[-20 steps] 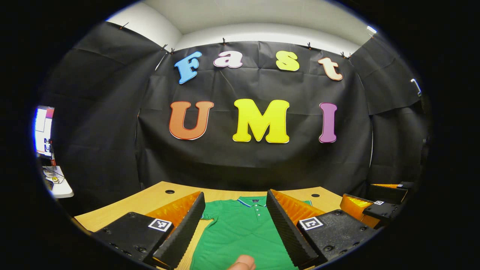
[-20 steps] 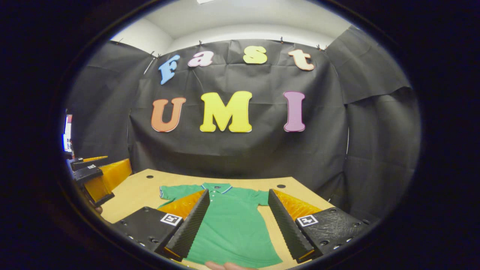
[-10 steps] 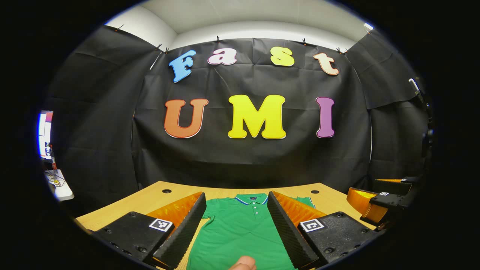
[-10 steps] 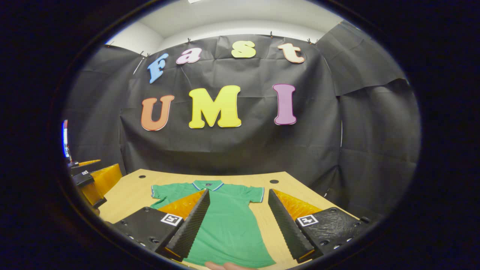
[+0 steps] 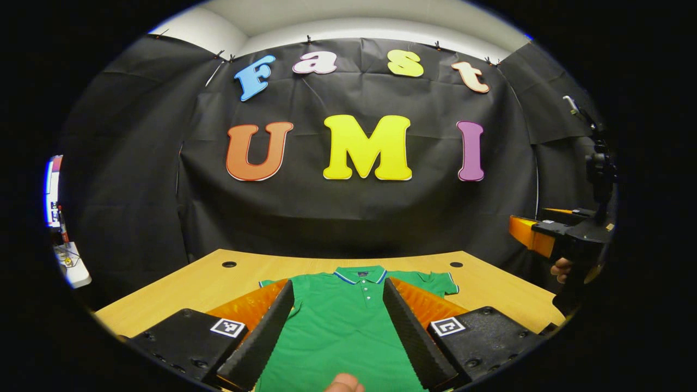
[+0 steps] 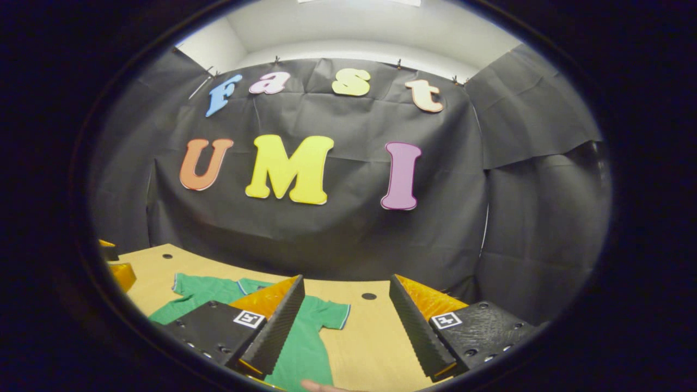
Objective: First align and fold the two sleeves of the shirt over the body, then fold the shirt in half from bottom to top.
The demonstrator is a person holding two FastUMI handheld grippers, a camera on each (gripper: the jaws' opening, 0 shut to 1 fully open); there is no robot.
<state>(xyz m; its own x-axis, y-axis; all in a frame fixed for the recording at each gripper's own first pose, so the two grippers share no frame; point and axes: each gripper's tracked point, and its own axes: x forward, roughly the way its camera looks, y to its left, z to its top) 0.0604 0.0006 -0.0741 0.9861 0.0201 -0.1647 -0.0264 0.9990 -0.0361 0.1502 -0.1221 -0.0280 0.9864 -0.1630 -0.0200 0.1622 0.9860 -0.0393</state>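
Left gripper view first: the left gripper (image 5: pixel 335 332) hangs above the table (image 5: pixel 179 291) with its jaws spread wide, gripping nothing; between the fingers (image 5: pixel 261 340) lies the green shirt (image 5: pixel 340 321), flat on the wood, collar (image 5: pixel 359 274) toward twelve o'clock, both short sleeves out to the sides and unfolded; a fingertip (image 5: pixel 343 383) pokes in at six o'clock; over at three o'clock the right gripper (image 5: pixel 566 234) is held up off the table by a hand (image 5: pixel 561 268), though how far its jaws stand apart cannot be told from here.

Right gripper view now: the right gripper (image 6: pixel 344 326) is wide open too, holding nothing, bare table (image 6: pixel 362 343) between its fingers (image 6: pixel 275 332); the shirt (image 6: pixel 302 343) sits at about seven o'clock, one sleeve (image 6: pixel 326 313) reaching in past the near finger.
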